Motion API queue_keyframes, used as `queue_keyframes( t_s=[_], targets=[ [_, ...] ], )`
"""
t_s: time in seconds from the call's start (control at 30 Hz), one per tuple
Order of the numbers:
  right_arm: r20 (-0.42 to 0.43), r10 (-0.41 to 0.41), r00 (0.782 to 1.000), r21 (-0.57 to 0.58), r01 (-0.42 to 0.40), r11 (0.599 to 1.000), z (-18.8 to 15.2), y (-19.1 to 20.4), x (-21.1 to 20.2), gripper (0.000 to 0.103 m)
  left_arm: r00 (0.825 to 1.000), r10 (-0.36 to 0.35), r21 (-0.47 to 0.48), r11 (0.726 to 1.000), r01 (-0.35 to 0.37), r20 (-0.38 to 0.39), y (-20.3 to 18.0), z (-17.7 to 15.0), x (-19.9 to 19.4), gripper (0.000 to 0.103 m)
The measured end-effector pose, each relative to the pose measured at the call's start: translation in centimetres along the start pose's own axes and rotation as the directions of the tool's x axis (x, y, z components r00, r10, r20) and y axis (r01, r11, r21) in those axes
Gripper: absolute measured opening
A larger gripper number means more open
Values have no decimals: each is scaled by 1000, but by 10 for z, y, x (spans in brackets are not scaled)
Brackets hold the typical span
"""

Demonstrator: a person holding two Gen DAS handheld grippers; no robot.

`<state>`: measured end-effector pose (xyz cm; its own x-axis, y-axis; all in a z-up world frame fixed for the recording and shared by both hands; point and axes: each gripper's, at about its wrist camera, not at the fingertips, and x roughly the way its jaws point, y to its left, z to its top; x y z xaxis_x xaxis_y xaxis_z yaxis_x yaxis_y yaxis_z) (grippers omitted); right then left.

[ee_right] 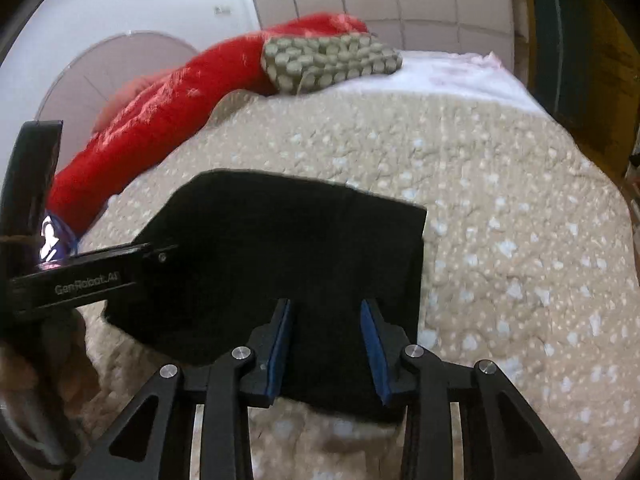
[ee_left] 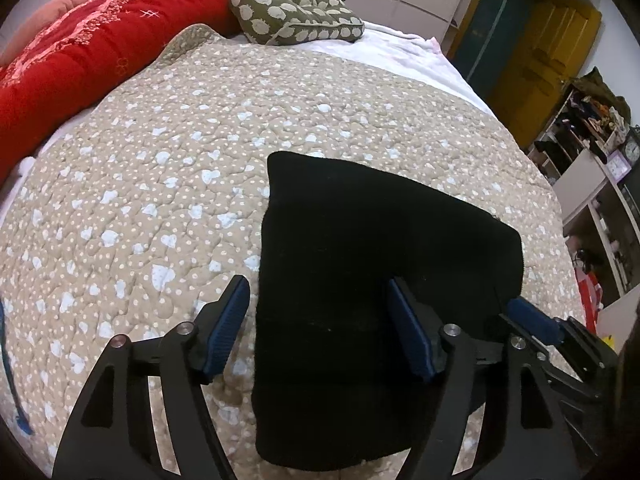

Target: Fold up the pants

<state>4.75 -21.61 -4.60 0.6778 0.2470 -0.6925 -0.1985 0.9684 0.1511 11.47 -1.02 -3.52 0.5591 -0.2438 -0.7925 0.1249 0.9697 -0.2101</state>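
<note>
two tongs hover over folded black pants [ee_left: 360,264] lying flat on a quilted beige bedspread [ee_left: 160,184]. left tongs [ee_left: 320,304]: jaws wide apart, straddling the pants' left edge, one pad over quilt, the other over cloth; nothing gripped. right tongs [ee_right: 326,328]: jaws parted above the near part of the pants, gripping nothing; this view is blurred. the pants' far and side edges run straight; the near edge lies under the tongs. open quilt extends left, right and beyond. a red blanket [ee_left: 80,52] and patterned cushion [ee_left: 292,12] lie at the far end, well apart from the pants.
</note>
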Motion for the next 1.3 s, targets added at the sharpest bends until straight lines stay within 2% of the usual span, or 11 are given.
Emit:
queue_keyframes(
  t_s=[0.17, 0.27, 0.47, 0.87, 1.3],
  targets=[
    [18, 10, 1000, 35, -10, 999, 7, 1, -26, 34, 998, 56, 17, 998, -57, 35, -2, -4, -17, 71],
    [53, -21, 998, 48, 19, 999, 6, 2, -40, 36, 994, 94, 8, 996, -94, 59, -2, -10, -31, 71],
    [59, -39, 997, 105, 32, 994, -3, 7, -59, 38, 982, 161, 36, 986, -165, 97, -11, -31, -53, 71],
    [71, -40, 997, 117, 32, 993, -17, 17, -82, 42, 963, 218, 40, 973, -227, 157, -18, -62, -87, 71],
    [69, -57, 996, 89, 51, 995, -24, 26, -92, 44, 957, 215, 29, 974, -225, 193, -21, -68, -108, 71]
  ],
)
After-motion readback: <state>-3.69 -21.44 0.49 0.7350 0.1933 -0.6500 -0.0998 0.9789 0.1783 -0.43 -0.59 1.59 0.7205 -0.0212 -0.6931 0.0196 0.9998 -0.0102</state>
